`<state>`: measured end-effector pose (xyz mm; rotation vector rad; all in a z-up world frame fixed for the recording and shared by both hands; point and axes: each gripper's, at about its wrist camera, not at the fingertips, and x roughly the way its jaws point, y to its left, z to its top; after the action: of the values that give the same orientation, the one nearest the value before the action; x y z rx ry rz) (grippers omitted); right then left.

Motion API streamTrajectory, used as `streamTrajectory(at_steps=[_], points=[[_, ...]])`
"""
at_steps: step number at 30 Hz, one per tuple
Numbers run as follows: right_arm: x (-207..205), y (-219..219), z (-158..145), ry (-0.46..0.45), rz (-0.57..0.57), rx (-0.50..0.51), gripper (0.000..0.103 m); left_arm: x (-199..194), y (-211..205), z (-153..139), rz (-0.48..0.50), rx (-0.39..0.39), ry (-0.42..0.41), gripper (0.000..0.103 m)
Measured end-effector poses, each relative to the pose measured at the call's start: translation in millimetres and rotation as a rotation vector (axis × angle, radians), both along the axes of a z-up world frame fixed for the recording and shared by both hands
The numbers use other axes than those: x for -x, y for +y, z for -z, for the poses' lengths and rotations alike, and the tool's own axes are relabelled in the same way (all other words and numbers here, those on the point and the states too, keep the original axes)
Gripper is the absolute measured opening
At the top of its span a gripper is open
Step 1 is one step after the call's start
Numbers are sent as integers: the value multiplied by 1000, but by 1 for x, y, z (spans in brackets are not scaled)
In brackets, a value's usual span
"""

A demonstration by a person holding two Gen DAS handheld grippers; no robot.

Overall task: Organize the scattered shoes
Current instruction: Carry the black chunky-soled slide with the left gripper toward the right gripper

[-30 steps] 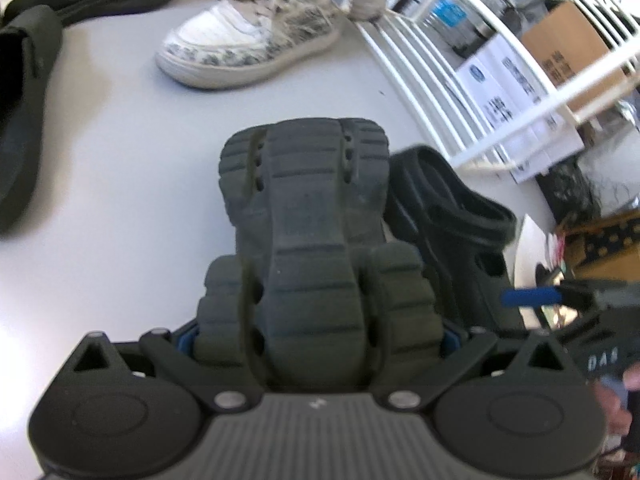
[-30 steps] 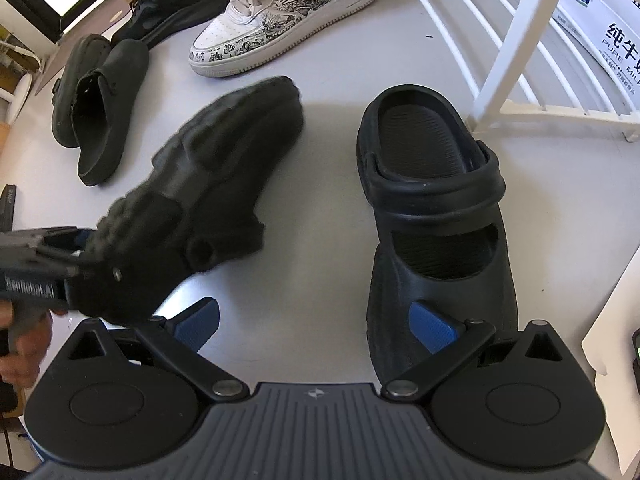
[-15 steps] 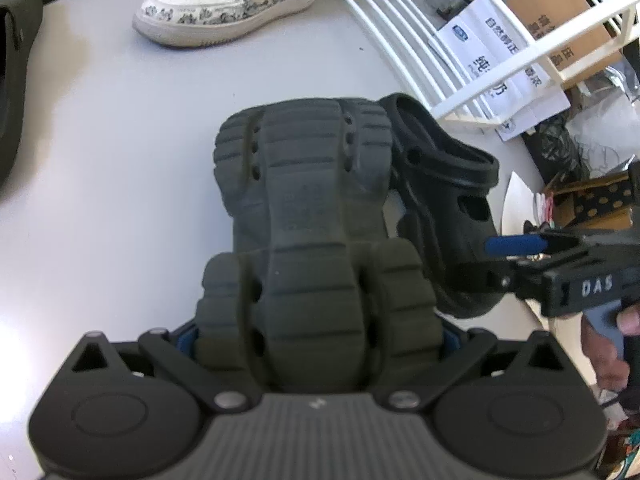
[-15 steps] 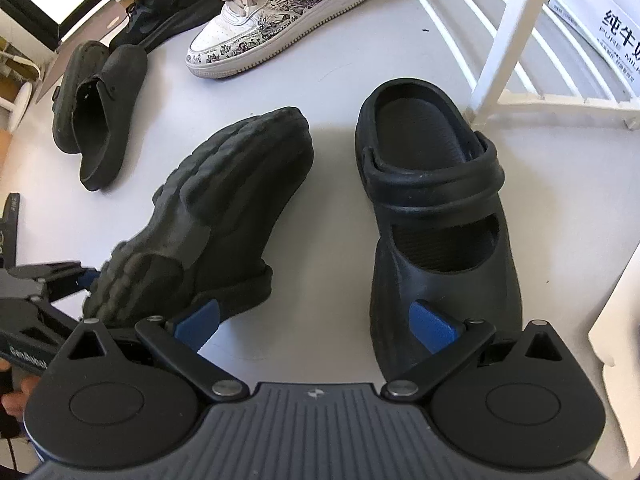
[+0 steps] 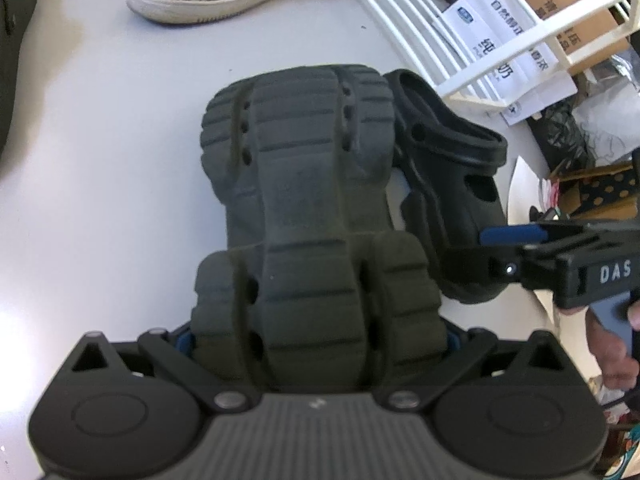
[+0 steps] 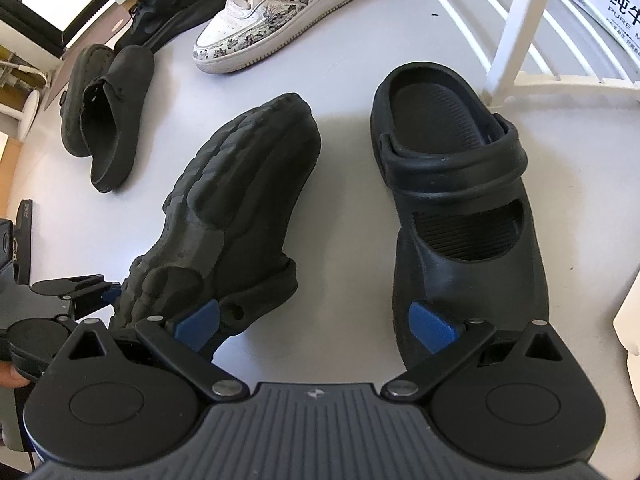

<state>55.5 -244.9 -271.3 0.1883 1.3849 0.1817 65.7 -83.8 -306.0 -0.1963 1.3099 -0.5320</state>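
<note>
Shoes were still not all tidy. In the left wrist view, the left gripper (image 5: 318, 340) pinched the heel of a dark clog (image 5: 304, 208) with its fingers, sole up, toe down near the table (image 5: 100, 152). Its twin, the black clog (image 5: 452, 200), stood just beside it, sole down. The right gripper (image 5: 516, 240) was at the black clog's toe.

In the right wrist view, the right gripper's fingers (image 6: 430, 326) were spread wide, one touching the black clog's toe. Beyond the dark clog lay a white sneaker (image 6: 280, 12), two dark slippers (image 6: 106, 110) and a black sneaker (image 6: 172, 16). I think this pair was nearly matched, but the upturned clog needed flipping and the others sorting.
</note>
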Motion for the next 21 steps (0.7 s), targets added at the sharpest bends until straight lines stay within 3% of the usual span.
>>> streamTrajectory(at_steps=[9,15,21], points=[[1,-3,1,7,31,-25,103,1,-3,1,10,-9,32,103],[-1,0,3,12,35,-42,103,8,-5,-1,42,-11,-14,103],[-1,5,6,25,25,-49,103,8,-2,2,23,15,-2,103]])
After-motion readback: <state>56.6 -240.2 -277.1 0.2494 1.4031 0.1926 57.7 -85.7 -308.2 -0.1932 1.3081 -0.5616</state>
